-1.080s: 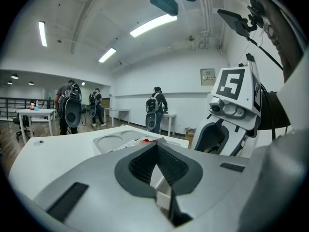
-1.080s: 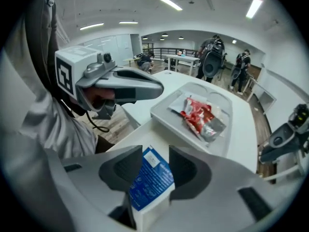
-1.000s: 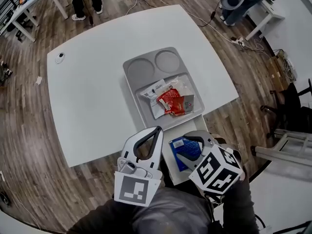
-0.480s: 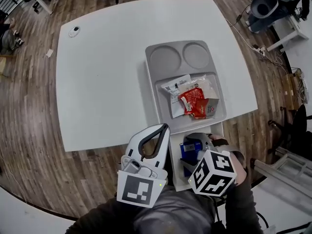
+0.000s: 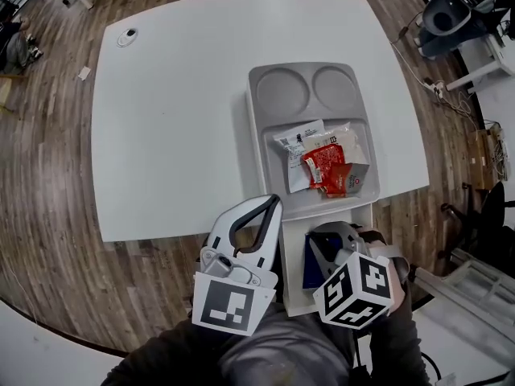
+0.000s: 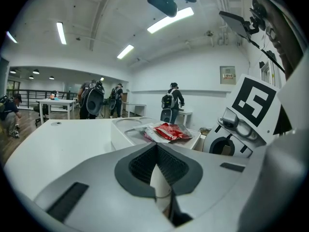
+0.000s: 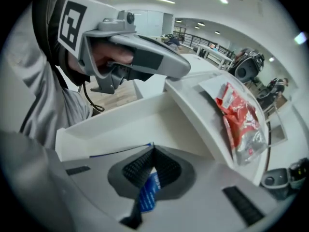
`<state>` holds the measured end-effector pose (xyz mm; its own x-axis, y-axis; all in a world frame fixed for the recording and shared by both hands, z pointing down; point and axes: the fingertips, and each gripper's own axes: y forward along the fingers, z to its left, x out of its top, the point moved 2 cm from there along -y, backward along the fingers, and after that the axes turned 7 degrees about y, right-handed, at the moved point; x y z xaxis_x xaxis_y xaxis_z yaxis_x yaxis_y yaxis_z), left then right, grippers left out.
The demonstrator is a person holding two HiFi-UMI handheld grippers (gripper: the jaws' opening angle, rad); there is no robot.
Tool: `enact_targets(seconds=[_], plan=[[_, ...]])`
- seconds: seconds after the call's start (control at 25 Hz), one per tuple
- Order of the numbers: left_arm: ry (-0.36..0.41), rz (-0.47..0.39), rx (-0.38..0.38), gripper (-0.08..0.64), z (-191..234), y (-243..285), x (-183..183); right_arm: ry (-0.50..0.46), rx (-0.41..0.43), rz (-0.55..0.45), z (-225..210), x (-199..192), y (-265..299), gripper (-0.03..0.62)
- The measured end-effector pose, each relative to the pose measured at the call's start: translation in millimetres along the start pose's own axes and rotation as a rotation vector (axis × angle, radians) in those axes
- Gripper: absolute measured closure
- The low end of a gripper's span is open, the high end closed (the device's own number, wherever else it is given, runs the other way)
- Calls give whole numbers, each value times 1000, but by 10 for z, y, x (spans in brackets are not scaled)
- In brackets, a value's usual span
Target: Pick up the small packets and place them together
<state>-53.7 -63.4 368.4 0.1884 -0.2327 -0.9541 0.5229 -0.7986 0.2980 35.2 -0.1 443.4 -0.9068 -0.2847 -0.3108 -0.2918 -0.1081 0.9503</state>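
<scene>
A grey tray (image 5: pixel 259 127) on the white table (image 5: pixel 177 119) holds red packets (image 5: pixel 326 167) and white packets (image 5: pixel 296 141) in a loose heap. In front of the tray sits a white box (image 5: pixel 294 289) with a blue packet (image 5: pixel 311 270) inside. My right gripper (image 5: pixel 316 242) points steeply down into that box. Its jaws have just been closing, and they are now shut on the blue packet (image 7: pixel 147 195). My left gripper (image 5: pixel 273 203) hovers by the table's near edge, left of the box, shut and holding nothing. The red packets (image 6: pixel 169 131) lie ahead of it.
The tray has two round hollows (image 5: pixel 310 91) at its far end. A small round object (image 5: pixel 127 34) lies at the table's far left corner. A chair (image 5: pixel 451 10) and cables stand beyond the far right corner. Bare tabletop stretches left of the tray.
My right gripper has sunk into the white box and its jaws have closed on the blue packet. The left gripper has dropped slightly toward the table edge.
</scene>
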Motion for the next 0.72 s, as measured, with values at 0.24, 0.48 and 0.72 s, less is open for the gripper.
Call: enact_targets(seconds=[0.24, 0.48, 0.72], plan=[[24, 2, -20, 560, -68, -21, 50, 60, 14, -56, 5, 26, -82, 589], [27, -1, -35, 560, -127, -69, 121, 89, -36, -141, -39, 118, -464, 589], [49, -36, -55, 560, -171, -135, 335, 104, -123, -225, -35, 284, -949, 589]])
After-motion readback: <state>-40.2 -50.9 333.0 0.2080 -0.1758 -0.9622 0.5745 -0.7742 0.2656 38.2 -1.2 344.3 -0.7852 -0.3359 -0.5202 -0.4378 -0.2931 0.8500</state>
